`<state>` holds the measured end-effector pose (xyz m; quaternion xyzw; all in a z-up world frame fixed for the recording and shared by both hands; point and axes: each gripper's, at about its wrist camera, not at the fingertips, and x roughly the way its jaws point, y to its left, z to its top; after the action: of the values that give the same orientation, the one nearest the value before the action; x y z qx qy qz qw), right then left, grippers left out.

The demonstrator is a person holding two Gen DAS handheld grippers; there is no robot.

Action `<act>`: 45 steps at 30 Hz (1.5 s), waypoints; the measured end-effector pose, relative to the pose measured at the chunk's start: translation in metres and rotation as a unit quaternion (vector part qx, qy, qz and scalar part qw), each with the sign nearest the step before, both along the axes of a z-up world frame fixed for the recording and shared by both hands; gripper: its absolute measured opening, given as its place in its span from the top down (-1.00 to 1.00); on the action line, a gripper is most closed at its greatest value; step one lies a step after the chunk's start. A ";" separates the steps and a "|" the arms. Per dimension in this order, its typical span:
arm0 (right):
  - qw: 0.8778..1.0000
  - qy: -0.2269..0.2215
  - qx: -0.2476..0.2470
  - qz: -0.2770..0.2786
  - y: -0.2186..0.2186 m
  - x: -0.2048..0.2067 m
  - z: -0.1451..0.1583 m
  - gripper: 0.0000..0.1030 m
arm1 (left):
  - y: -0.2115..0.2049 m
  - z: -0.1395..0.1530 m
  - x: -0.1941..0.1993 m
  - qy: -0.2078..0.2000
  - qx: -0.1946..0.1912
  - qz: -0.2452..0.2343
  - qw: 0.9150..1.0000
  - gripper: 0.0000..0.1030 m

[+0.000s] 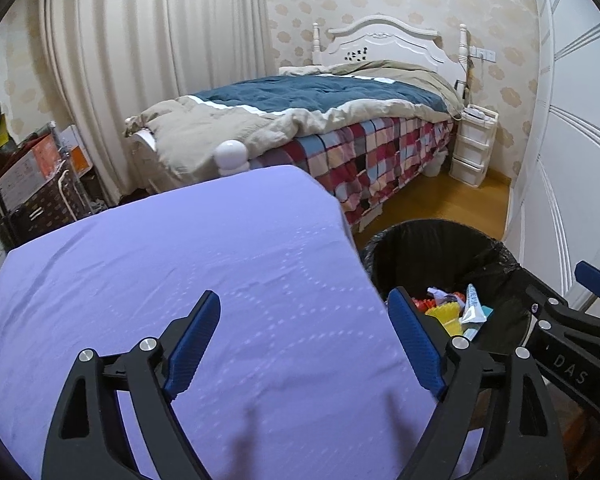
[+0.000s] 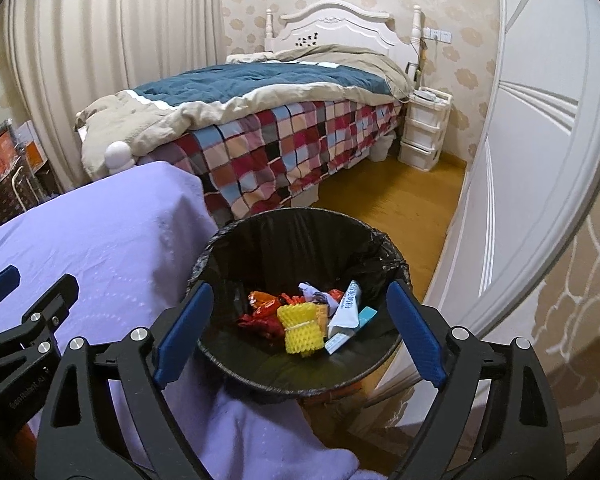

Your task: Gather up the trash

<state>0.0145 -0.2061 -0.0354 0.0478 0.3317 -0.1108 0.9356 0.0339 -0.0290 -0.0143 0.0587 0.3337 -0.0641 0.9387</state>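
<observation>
1. Both grippers, left gripper (image 1: pixel 304 312) over the purple-clothed tabletop (image 1: pixel 148 264) and right gripper (image 2: pixel 300 304) above the bin (image 2: pixel 300 220), have jaws wide and empty.
2. Trash (image 2: pixel 304 320) lies inside the black-lined bin, set beside the tabletop for easy dropping.

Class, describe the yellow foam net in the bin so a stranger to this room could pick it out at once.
Start at the purple-covered table; beside its corner, on the wooden floor, stands a round bin lined with a black plastic bag. In the litter at its bottom lies the yellow foam mesh sleeve, between red sweet wrappers and a white paper packet. It alone is yellow and honeycombed.
</observation>
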 end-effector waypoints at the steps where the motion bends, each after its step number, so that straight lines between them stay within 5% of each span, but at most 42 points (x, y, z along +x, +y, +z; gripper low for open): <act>1: 1.000 -0.001 -0.001 0.003 0.003 -0.003 0.001 -0.69 | 0.002 0.001 -0.003 -0.002 0.001 0.003 1.000 -0.62; 17: 0.999 -0.034 -0.017 0.025 0.030 -0.045 0.026 -0.72 | 0.032 0.013 -0.039 -0.025 -0.014 0.027 0.999 -0.63; 45: 0.999 -0.038 -0.022 0.029 0.035 -0.048 0.028 -0.72 | 0.034 0.015 -0.042 -0.026 -0.017 0.028 0.999 -0.63</act>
<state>-0.0338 -0.1713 -0.0070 0.0215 0.2944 -0.0894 0.9513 -0.0081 0.0047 0.0011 0.0347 0.3091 -0.0416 0.9495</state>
